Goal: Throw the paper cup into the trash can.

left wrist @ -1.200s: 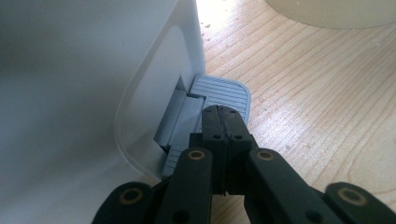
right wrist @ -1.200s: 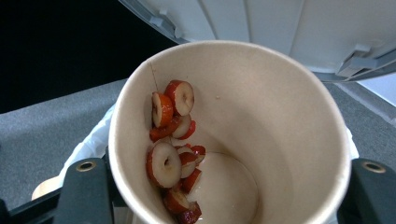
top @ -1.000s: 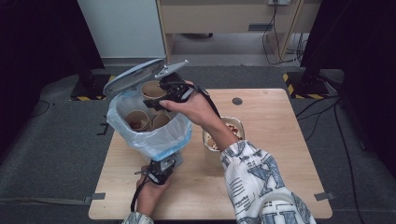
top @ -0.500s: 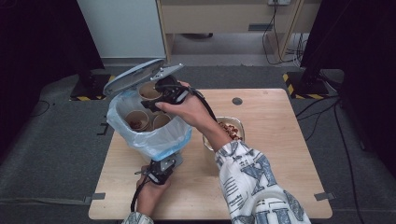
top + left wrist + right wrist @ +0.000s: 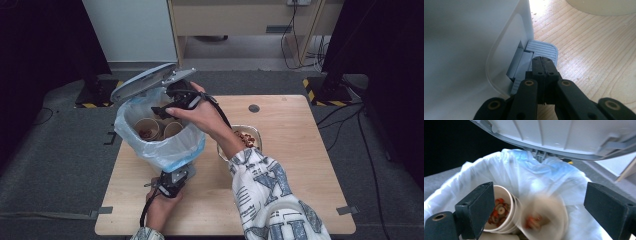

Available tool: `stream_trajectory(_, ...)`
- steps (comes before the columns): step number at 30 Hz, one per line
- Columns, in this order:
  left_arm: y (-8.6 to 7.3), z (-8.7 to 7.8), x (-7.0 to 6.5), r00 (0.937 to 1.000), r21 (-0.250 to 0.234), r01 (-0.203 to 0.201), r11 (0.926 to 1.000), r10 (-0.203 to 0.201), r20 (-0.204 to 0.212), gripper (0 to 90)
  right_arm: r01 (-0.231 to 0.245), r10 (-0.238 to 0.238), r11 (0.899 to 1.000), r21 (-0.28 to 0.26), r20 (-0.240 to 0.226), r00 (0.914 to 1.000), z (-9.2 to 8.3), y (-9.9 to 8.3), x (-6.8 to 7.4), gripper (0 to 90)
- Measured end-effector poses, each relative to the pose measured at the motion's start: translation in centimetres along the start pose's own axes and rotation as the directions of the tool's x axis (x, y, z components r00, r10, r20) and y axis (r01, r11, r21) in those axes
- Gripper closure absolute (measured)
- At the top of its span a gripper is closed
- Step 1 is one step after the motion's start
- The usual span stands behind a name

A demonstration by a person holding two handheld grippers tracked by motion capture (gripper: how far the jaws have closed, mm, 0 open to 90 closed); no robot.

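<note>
Right hand-held gripper [image 5: 541, 215] jaws just opened wide, nothing pressed between them, blurry paper cup [image 5: 544, 218] with red bits below, another cup [image 5: 500, 211] of food beside it, white bin bag [image 5: 524, 173], grey lid [image 5: 564, 135] tipped up above

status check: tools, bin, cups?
Left tool shut, pressing the bin pedal. Right tool open over the bin, jaws just opened; blurred cup below. Nothing blocking.

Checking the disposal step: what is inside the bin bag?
Inside the bin bag sit stacked paper cups with food scraps, and a blurred cup lies beside them under the open right tongs. The cups hide whatever lies beneath.
</note>
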State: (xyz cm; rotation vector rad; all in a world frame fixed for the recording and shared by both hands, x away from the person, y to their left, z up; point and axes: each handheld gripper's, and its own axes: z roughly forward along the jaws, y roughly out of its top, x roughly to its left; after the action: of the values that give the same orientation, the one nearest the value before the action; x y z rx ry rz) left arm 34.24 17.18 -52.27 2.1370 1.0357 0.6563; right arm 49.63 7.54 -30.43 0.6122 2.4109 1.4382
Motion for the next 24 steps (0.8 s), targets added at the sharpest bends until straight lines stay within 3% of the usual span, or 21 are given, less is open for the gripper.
stream_trajectory(6,0.0,0.0,0.0,1.0,0.0,-0.002,1.0,0.002,-0.001,88.8,-0.025,0.025,1.0,-0.015,-0.012,0.9996,-1.1,-0.3,-0.5,10.5)
stream_trajectory(24,0.0,0.0,0.0,1.0,-0.001,-0.001,1.0,0.001,0.0,88.8,-0.035,0.035,0.999,-0.016,-0.019,0.9992,-2.2,-1.1,-0.8,7.8)
